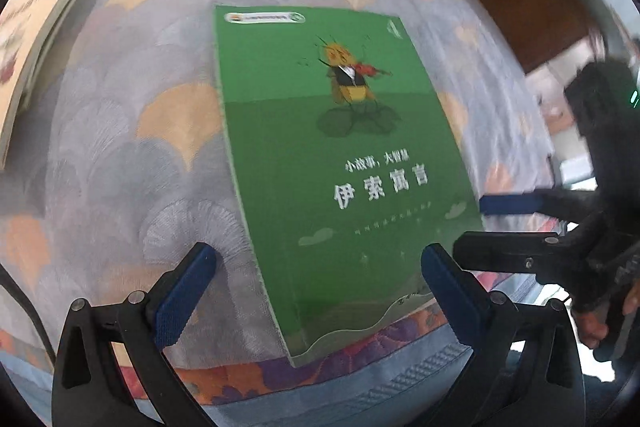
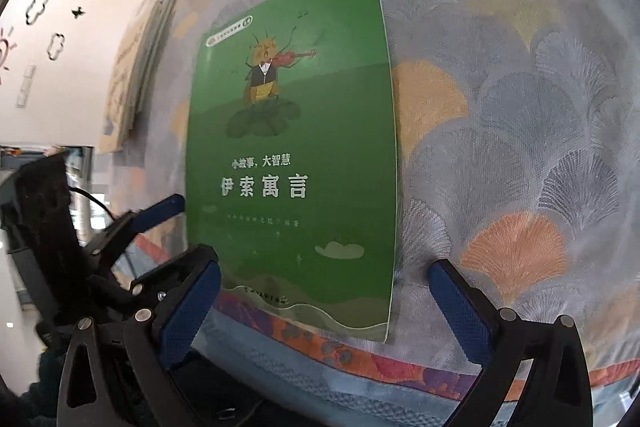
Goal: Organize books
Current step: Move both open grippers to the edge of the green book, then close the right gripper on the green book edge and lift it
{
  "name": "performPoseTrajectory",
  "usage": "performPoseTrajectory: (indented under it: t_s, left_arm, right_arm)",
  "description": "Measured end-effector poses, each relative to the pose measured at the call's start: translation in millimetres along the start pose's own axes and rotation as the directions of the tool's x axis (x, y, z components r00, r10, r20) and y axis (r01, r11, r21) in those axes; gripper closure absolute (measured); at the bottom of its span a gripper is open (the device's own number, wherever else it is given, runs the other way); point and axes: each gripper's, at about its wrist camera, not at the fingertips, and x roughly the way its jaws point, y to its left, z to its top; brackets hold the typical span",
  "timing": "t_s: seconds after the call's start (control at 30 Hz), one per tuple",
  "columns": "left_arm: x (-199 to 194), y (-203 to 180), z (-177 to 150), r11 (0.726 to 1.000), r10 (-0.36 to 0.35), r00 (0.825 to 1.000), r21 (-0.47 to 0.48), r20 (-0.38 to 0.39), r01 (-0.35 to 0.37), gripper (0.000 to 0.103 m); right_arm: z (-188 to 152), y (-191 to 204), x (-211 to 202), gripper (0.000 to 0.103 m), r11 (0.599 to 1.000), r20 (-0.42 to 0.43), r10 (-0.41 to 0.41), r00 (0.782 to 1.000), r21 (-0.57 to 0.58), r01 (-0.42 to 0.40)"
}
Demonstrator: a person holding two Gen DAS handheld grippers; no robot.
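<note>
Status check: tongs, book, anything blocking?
Left tongs open, right tongs open, both empty. Green paperback book flat on patterned tablecloth, overhanging edge. Nothing blocking.

Readable print: a green book cover and a wall decal.
The green book [image 2: 292,147] carries "4" at its top corner, "小故事, 大智慧" and the title "伊索寓言"; the white wall [image 2: 100,11] reads "Life is Sweet". Smaller cover lines are illegible.
</note>
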Motion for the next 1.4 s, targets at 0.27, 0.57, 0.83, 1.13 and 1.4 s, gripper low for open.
performPoseTrajectory:
  t_s: [0.27,0.57,0.83,1.13,1.4]
  left_arm:
    - [1.5,5.9,9.8,0.997,-0.053,0.998,-0.054,-0.033,0.051,0.003]
    - [-3.8,36.5,10.7,0.918,-0.290,0.956,-0.270,0.045,0.291,0.007]
    - [2.0,31.7,13.7,0.904,-0.338,0.939,-0.256,0.068,0.344,0.005]
    - [3.4,38.8,14.8,0.851,-0.413,0.906,-0.313,0.096,0.421,0.027]
    - [22.9,17.8,15.6,0.830,-0.453,0.890,-0.339,0.053,0.443,0.071]
  right_arm:
    - [-0.9,5.0,1.9,0.000,0.999,0.040,0.042,0.998,0.025,-0.043]
    - [4.2,-30.5,1.3,0.000,0.923,0.081,0.363,0.928,0.108,-0.370]
    - [1.3,-25.0,-3.4,0.000,0.933,0.094,0.348,0.933,0.064,-0.355]
    - [-4.0,-36.5,-10.3,0.000,0.924,0.126,0.359,0.925,0.093,-0.372]
    - [-11.3,-64.2,-12.7,0.019,0.844,0.204,0.452,0.868,0.217,-0.490]
